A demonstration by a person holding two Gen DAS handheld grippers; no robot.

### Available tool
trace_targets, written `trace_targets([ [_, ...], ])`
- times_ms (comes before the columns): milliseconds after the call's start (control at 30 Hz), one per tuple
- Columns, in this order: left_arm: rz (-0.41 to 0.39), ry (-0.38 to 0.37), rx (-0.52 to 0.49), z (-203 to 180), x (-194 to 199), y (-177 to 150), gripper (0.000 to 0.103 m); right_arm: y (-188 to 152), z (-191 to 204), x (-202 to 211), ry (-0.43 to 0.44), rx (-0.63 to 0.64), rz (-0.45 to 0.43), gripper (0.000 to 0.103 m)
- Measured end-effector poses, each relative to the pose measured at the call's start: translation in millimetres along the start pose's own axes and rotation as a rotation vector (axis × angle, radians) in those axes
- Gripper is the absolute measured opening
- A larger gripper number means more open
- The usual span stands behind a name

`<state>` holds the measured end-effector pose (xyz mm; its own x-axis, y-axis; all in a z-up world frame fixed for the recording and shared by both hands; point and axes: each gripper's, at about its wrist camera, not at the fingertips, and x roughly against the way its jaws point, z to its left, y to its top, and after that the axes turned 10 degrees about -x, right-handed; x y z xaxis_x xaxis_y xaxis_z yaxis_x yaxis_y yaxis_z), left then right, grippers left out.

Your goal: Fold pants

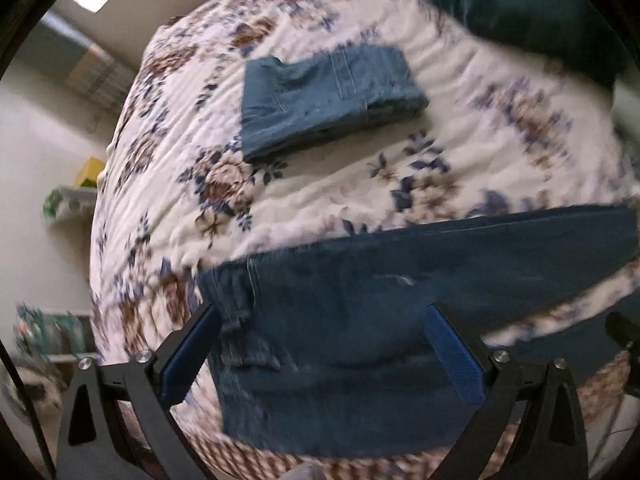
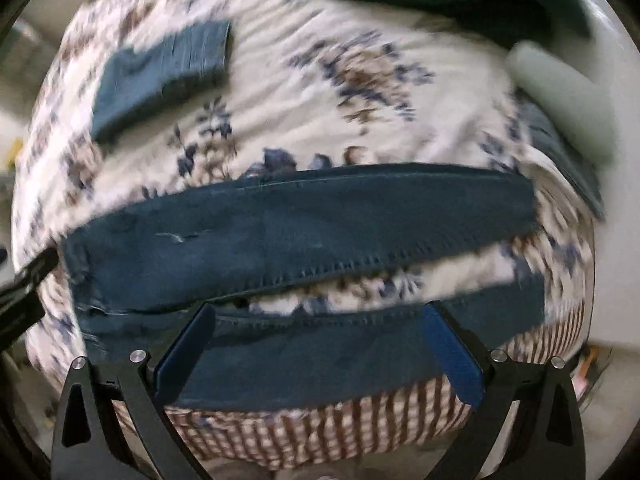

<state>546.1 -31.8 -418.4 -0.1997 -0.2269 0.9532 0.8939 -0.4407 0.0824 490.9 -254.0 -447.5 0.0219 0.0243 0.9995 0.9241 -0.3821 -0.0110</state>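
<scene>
Bed (image 1: 360, 184) under a white quilt with brown-and-blue flowers; pale wall and a shelf of clutter off to one side, checked fabric hanging at the near edge. A dark teal pillow (image 1: 520, 4) sits at the far end.

Pants (image 2: 300, 224), dark blue denim, lie spread across the near part of the bed, both legs running sideways, a strip of quilt showing between them. Waistband end lies under the left gripper (image 1: 324, 356); the legs lie under the right gripper (image 2: 316, 352). A small pale fray marks the upper leg. Both views blurred.

Both sets of jaws stand wide apart, hovering over the denim, nothing clamped.

A second pair, lighter blue, the folded jeans (image 1: 328, 96), rests further up the bed, well apart.

Step in hand, as I judge it: lay one leg over the other. Best done by pinching the near leg's outer edge at two spread points, lifting low, and matching seam to seam before release, so that no quilt gets caught.
</scene>
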Motion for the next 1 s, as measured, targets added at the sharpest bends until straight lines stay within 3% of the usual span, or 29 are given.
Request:
trace_targets([
  [100,0.071,-0.009,-0.067,-7.5,-50.9,27.4,0.103,32.0,15.2,-48.1,-0.047,0.108,0.071,0.103],
  [233,0.169,-0.087,-0.164,-25.4,-116.1,56.1,0.103,74.5,40.9,-117.5,-0.125,0.294,0.152,0.103],
  [333,0.218,-0.121,-0.306,-49.1,-157.0,70.0,0.102,95.2,52.7,-162.1,-0.167,0.432,0.213,0.103],
  [433,0.267,-0.152,-0.429,-67.1,-182.1,71.0,0.101,109.9,66.0,-199.6,-0.227,0.573,0.266,0.103],
  [567,0.303,-0.209,-0.529,-81.3,-199.3,71.1,0.098,120.6,74.8,-233.4,-0.232,0.672,0.346,0.103],
  [600,0.302,-0.226,-0.542,-83.4,-201.2,72.4,0.095,121.6,75.5,-238.9,-0.226,0.69,0.36,0.103],
  [733,0.305,-0.257,-0.556,-91.0,-201.2,75.4,0.069,121.4,72.9,-250.8,-0.19,0.715,0.397,0.097],
  [800,0.297,-0.243,-0.57,-95.2,-197.5,76.0,0.061,119.9,72.3,-249.9,-0.168,0.723,0.395,0.088],
  [867,0.291,-0.244,-0.568,-96.5,-191.5,76.6,0.045,112.1,72.0,-247.5,-0.142,0.733,0.392,0.073],
  [1000,0.268,-0.225,-0.558,-98.4,-178.4,78.3,0.025,104.3,64.5,-237.9,-0.129,0.755,0.364,0.048],
])
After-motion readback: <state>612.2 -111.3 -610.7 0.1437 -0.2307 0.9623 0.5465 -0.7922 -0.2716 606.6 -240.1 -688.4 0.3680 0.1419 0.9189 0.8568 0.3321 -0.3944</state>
